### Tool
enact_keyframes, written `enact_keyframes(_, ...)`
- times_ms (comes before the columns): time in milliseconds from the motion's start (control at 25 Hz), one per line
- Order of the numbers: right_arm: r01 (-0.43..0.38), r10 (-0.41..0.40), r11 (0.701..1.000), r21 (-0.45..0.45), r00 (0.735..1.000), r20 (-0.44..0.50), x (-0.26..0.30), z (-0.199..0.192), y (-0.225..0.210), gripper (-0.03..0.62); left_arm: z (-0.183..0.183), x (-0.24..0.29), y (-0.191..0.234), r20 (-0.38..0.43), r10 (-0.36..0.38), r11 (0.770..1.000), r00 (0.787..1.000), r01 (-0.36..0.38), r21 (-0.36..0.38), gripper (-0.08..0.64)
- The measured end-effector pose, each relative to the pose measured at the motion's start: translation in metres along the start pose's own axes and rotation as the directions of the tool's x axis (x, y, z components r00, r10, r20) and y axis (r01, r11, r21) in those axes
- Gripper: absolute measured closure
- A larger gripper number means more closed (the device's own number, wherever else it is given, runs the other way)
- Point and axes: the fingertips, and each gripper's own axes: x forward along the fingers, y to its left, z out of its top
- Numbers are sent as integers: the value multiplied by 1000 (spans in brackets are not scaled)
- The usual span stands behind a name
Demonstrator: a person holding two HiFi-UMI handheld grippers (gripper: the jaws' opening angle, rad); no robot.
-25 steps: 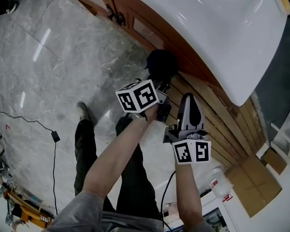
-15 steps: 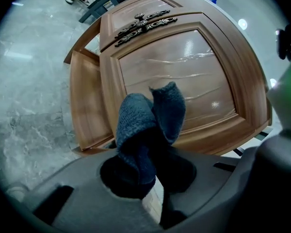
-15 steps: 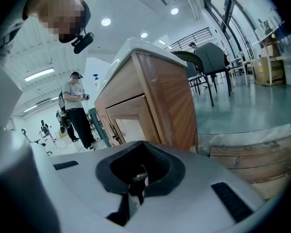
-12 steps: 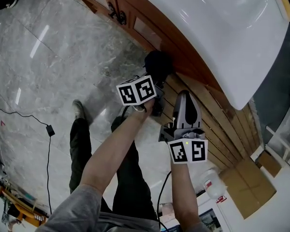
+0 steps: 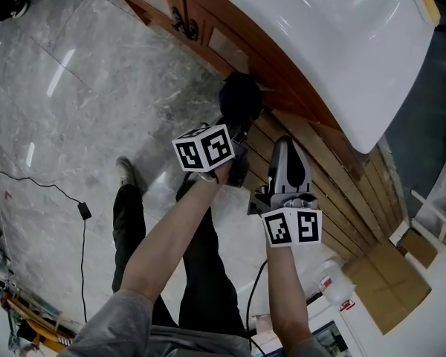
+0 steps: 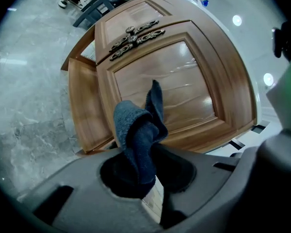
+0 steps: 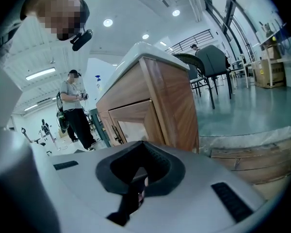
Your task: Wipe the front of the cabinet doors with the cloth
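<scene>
My left gripper [image 5: 236, 125] is shut on a dark blue-grey cloth [image 5: 240, 99], which is bunched against the brown wooden cabinet door [image 5: 230, 50] under the white top [image 5: 320, 28]. In the left gripper view the cloth [image 6: 138, 130] sticks up out of the jaws in front of the door's glossy panel [image 6: 179, 81], below the ornate metal handles [image 6: 136, 34]. My right gripper [image 5: 286, 149] hangs to the right, beside the slatted wood side [image 5: 334, 177], holding nothing. Its jaws look shut in the right gripper view [image 7: 136, 186], with the cabinet's corner [image 7: 157, 101] ahead.
Grey marble floor [image 5: 74, 88] lies to the left, with a black cable and plug [image 5: 84, 211]. The person's legs and a shoe [image 5: 126, 173] are below the arms. A cardboard box [image 5: 390, 285] sits at the lower right. A standing person [image 7: 75, 108] and chairs [image 7: 208, 64] are farther off.
The left gripper and the cloth have shifted only slightly along the door front. The right gripper stays in about the same place.
</scene>
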Motion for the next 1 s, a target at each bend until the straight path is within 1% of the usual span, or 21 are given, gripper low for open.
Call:
enact_keyframes(240, -4, 4, 1000, -3, 1000, 28, -3, 8, 21, 582, 21, -45, -31, 26, -51, 997, 998, 50, 66, 506)
enact_keyframes(360, -8, 8, 1000, 10, 999, 42, -5, 12, 34, 583, 29, -67, -48, 31, -77, 992, 997, 74, 102, 506)
enact_keyframes(600, -5, 4, 1000, 25, 998, 61, -13, 20, 54, 581, 38, -93, -70, 37, -101, 985, 994, 94, 145, 506)
enact_keyframes(720, -3, 2, 1000, 22, 998, 66, -16, 22, 60, 581, 45, -101, -76, 51, -116, 985, 992, 109, 135, 506)
enact_keyframes(880, -5, 2, 999, 32, 998, 69, -15, 23, 63, 583, 61, -106, -87, 89, -141, 983, 986, 129, 130, 506)
enact_keyframes(1000, -15, 13, 999, 37, 998, 65, -14, 24, 67, 582, 74, -104, -97, 122, -161, 983, 979, 148, 111, 506)
